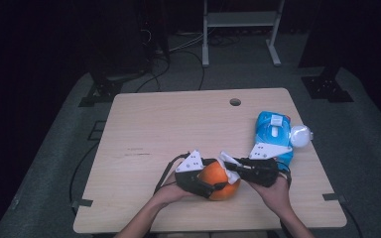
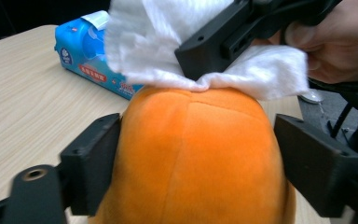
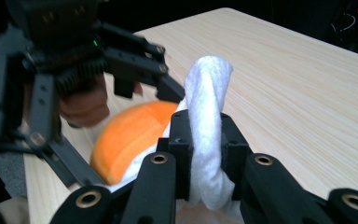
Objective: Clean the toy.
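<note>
Orange plush toy (image 1: 219,181) sat at the near edge of the light wood-grain table (image 1: 168,124), between the person's 2 hands. It was round and dome-shaped, with short fuzzy fabric and a stitched seam running down the middle, seen close in the left gripper view (image 2: 191,158). In the right gripper view the plush (image 3: 130,135) showed as an orange curve with a paler underside.

Left gripper (image 1: 206,184) clamped the plush, 1 black jaw pressed on each side of it. Right gripper (image 1: 233,166) had its jaws closed on a white wet wipe (image 1: 227,162); the wipe touched the top of the plush. Wipe (image 2: 168,42) looked soft, fibrous and crumpled, and was bunched into a twisted fold between the jaws (image 3: 207,126).

Blue wet-wipe pack (image 1: 274,134) lay on the right side of the table, beyond the right gripper. It was soft glossy plastic with a white flap label on top. The left gripper view showed the pack (image 2: 86,51) with a red strip of small print along its side; the writing was too blurred to read. A round white object (image 1: 300,135) touched the pack's right side at the table edge. A small round hole (image 1: 235,102) sat near the far edge of the table.
</note>
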